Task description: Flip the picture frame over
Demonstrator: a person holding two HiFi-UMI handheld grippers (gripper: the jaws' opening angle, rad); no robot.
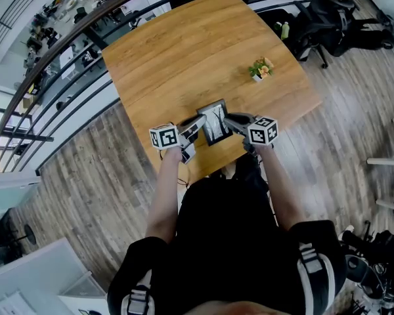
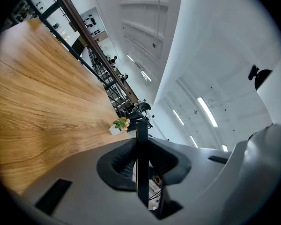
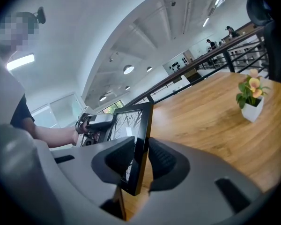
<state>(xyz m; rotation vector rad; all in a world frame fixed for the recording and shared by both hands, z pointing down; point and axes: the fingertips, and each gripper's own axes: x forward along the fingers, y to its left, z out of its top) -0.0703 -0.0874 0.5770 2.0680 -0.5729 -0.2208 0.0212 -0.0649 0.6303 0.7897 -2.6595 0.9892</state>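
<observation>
At the far left of the head view, a dark metal railing (image 1: 65,51) is seen running along the edge of the wooden surface (image 1: 184,51), with a lower level visible beyond it. A plank floor (image 1: 92,195) is noted around the surface.

The left gripper (image 1: 198,122) is held at the near edge of the surface. In its own view, its fingers (image 2: 119,163) are closed on the picture frame (image 2: 142,163), which is seen edge-on between them.

The picture frame (image 1: 215,122) is held between the two grippers at the near edge of the surface, tilted, with its printed face of bare branches turned upward towards the head camera. Contact between frame and surface cannot be determined.

The right gripper (image 1: 231,119) is positioned on the frame's opposite side. Its fingers (image 3: 161,161) are clamped on the frame's edge, one on the glass face and one on the back.

A small potted plant (image 1: 261,69) in a white pot stands well apart from the frame, towards the far right of the surface. Black office chairs (image 1: 328,18) are recorded on the floor beyond the right edge. A white ceiling with strip lights (image 2: 207,110) is visible overhead.
</observation>
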